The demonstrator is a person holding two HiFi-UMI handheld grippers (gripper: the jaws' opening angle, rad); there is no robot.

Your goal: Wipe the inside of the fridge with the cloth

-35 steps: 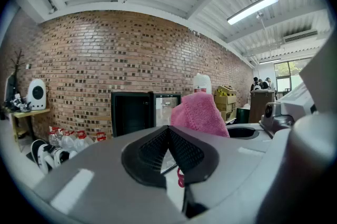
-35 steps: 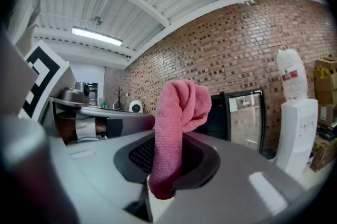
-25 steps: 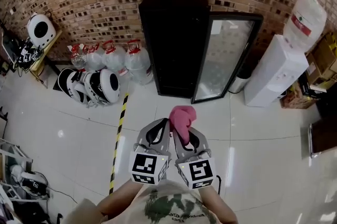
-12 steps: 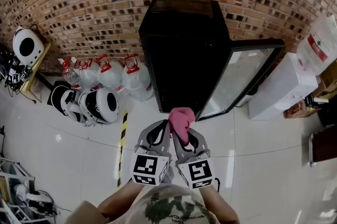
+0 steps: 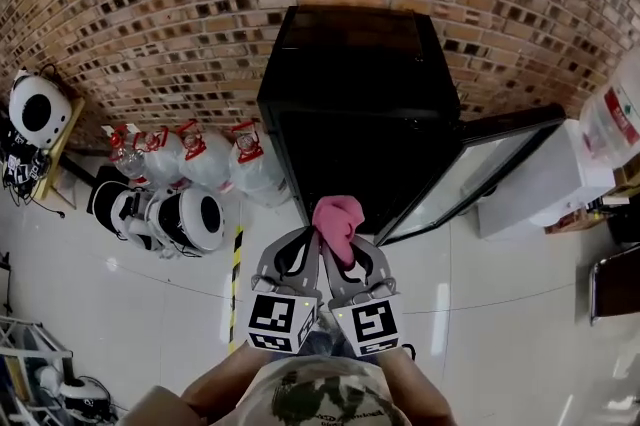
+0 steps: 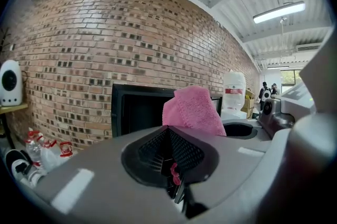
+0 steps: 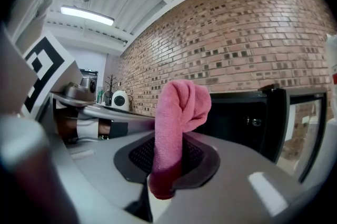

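The right gripper [image 5: 343, 249] is pinching the pink cloth [image 5: 337, 217] by its lower end between closed fingers, in front of the open black fridge [image 5: 350, 104]. The left gripper [image 5: 303, 249] is riding just beside it, fingers shut on nothing. Pressed hard against an inner wall, the bunched cloth is risking slipping free; the glass door [image 5: 470, 176] at the right is inviting a knock.

Left gripper [image 6: 167, 131] jaws are lying together, gripping nothing; pink cloth [image 6: 195, 111] is rising just beyond, right; black fridge [image 6: 138, 111] is standing far, against brick wall [image 6: 131, 39].
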